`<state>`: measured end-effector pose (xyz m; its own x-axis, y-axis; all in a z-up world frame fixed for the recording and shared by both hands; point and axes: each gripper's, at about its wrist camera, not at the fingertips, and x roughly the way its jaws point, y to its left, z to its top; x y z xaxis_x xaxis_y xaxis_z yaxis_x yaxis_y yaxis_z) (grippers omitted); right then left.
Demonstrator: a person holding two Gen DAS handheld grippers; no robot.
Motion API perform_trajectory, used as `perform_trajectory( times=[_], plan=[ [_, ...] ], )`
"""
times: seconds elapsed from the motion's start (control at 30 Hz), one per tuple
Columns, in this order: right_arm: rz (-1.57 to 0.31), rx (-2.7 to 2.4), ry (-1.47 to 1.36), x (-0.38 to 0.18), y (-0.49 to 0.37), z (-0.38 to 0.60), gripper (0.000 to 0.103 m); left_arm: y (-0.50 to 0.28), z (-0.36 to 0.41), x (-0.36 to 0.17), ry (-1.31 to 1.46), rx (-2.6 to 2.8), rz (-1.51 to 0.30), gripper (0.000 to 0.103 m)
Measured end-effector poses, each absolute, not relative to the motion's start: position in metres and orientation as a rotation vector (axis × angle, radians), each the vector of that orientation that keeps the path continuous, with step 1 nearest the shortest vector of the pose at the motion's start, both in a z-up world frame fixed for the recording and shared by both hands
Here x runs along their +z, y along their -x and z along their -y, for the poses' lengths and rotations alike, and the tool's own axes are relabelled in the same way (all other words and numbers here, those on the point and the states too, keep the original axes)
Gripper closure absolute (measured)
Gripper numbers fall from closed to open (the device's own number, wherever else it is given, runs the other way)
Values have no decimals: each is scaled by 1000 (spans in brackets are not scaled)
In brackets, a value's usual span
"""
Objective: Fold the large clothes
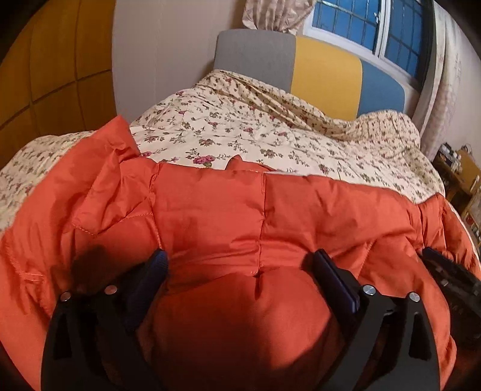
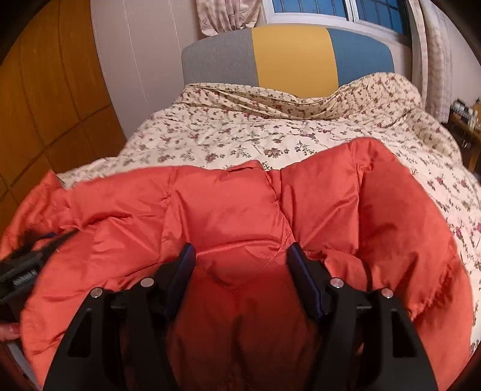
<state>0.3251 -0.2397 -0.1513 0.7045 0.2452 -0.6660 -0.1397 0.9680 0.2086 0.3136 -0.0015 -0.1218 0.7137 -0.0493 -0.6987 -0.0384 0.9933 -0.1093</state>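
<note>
I see warm, yellowish indoor light in both views, coming from above and behind me; the window [image 1: 369,27] shows only deep blue, adding little. The floral bedspread [image 1: 240,126] is evenly lit and fairly sharp. The orange jacket [image 1: 240,216] glows brightly at its far edge but falls into heavy shadow near the lens — darkest between the black fingers [image 1: 150,270]. A dark shadow patch sits left of the left gripper [image 1: 240,264]. Fisheye bending curves the wardrobe [image 2: 45,105] and headboard [image 2: 288,54] strongly, and black vignetting rings every corner. Fine detail looks soft and slightly smeared; the right view's shelves [image 2: 466,120] are murky.
</note>
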Motion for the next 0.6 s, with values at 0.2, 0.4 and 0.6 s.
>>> perform_trajectory(
  times=[0.2, 0.4, 0.6],
  plan=[
    [-708, 85, -179, -112, -309, 296, 35, -304, -34, -94, 68, 84, -728, 7],
    [-839, -17, -202, -149, -328, 333, 32, -317, -86, -103, 91, 253, -745, 7],
    [-847, -30, -206, -164, -335, 332, 28, -333, -117, -139, 258, 202, -837, 3]
  ],
)
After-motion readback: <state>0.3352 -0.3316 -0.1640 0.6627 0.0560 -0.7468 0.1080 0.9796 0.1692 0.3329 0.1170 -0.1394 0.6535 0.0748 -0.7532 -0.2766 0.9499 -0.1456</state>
